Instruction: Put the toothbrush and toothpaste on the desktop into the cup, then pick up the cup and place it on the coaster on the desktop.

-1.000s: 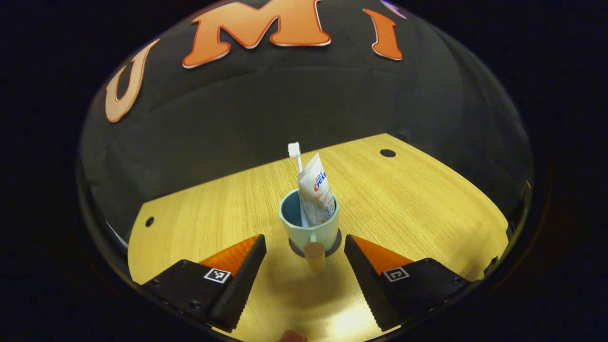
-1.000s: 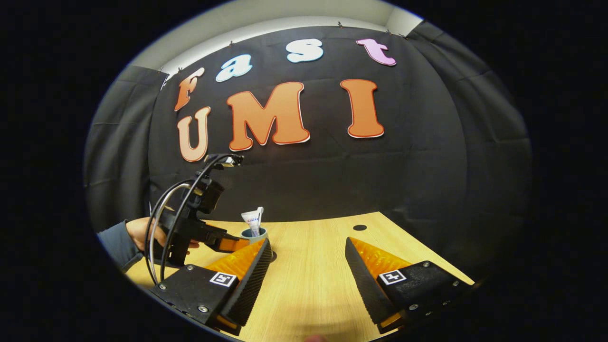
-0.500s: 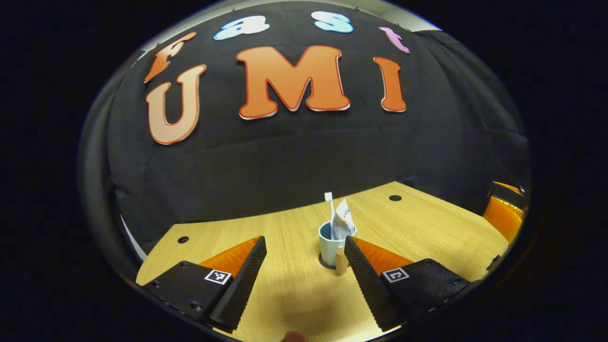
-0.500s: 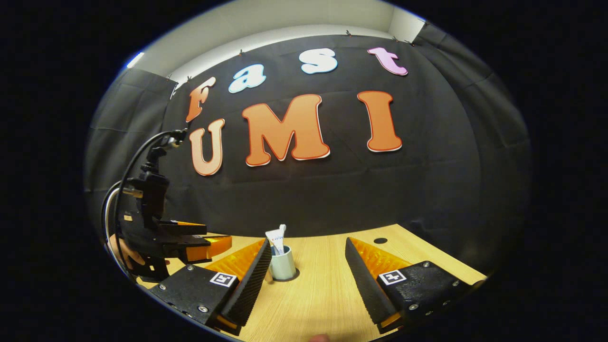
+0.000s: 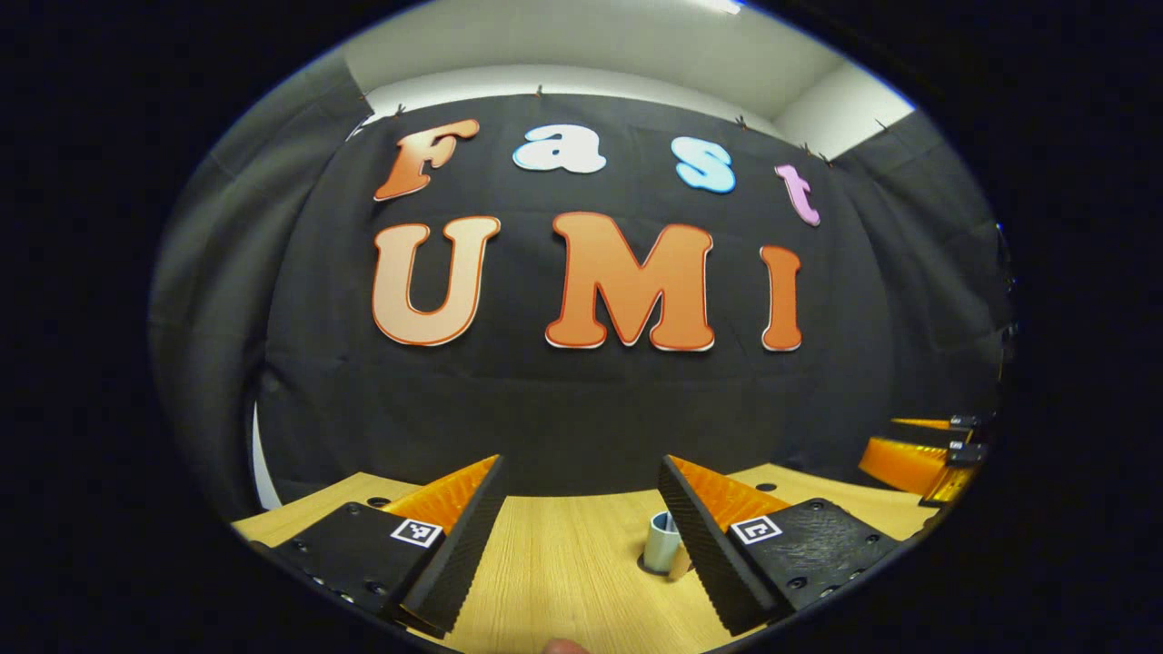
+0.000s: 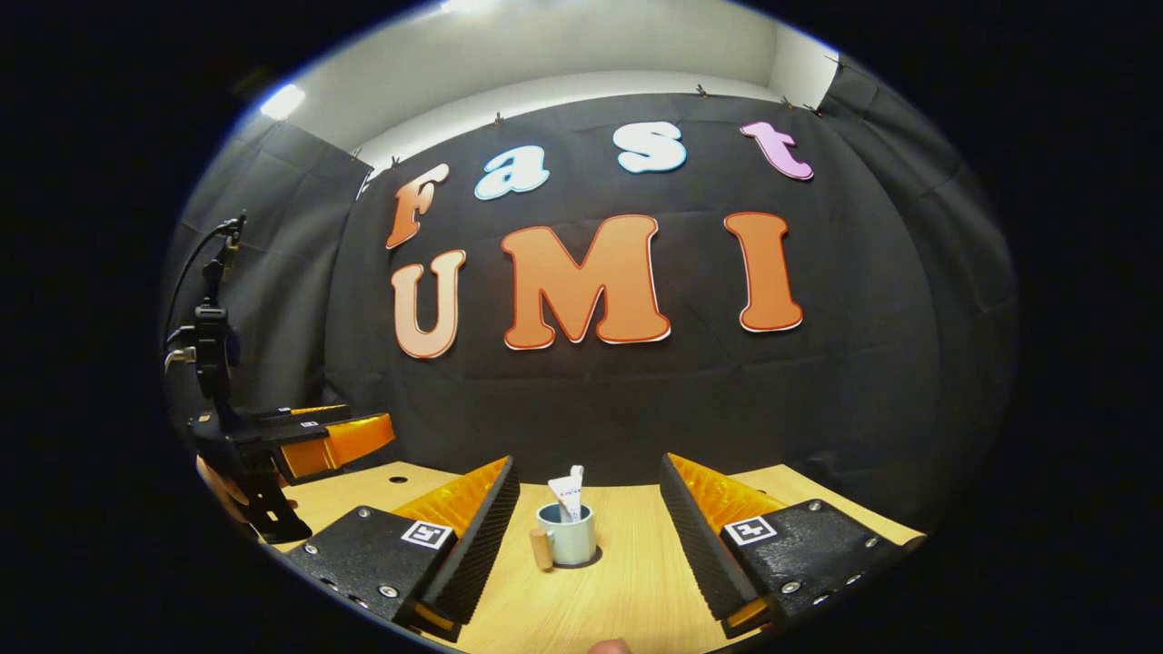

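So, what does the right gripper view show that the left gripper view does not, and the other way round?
The right gripper view shows the whole cup with the toothpaste standing in it, and the left gripper off to one side. The left gripper view shows the cup half hidden behind one of its own fingers, and the right gripper at the edge. Both show the desk.

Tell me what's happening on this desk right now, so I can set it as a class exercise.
A person holds a gripper in each hand, and neither grips anything. The cup stands upright on the wooden desk, on a dark coaster, with the toothpaste sticking out of it. The right gripper is open, well back from the cup. The left gripper is open too, off the cup, held above the desk. The task looks essentially done.
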`<state>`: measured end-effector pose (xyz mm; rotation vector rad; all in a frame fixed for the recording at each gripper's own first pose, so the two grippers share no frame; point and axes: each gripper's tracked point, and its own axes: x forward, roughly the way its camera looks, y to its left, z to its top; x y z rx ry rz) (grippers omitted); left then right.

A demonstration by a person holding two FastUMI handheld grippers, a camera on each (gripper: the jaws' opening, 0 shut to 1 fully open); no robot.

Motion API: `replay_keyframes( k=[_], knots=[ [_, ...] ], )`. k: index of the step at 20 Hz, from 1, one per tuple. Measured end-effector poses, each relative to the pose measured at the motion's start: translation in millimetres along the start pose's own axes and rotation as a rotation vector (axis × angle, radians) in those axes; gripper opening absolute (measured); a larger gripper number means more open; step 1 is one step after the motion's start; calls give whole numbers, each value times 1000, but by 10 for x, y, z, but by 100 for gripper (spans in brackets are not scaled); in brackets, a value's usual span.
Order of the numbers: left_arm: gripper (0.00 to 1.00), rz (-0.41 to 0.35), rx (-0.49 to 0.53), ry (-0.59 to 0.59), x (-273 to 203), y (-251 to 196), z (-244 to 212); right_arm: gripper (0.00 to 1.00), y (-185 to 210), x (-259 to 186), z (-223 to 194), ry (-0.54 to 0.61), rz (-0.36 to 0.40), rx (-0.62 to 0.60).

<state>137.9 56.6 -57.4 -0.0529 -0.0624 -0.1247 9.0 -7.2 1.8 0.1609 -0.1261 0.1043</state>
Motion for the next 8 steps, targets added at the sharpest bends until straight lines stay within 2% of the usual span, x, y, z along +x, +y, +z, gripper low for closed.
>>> replay_keyframes(
  k=[3,8],
  knots=[
    [99,54,32,-28,-85,213,67,93,95,32,18,-3,10,-22],
    [99,92,40,-40,-199,355,35,93,213,122,25,-5,20,-27]
  ],
)
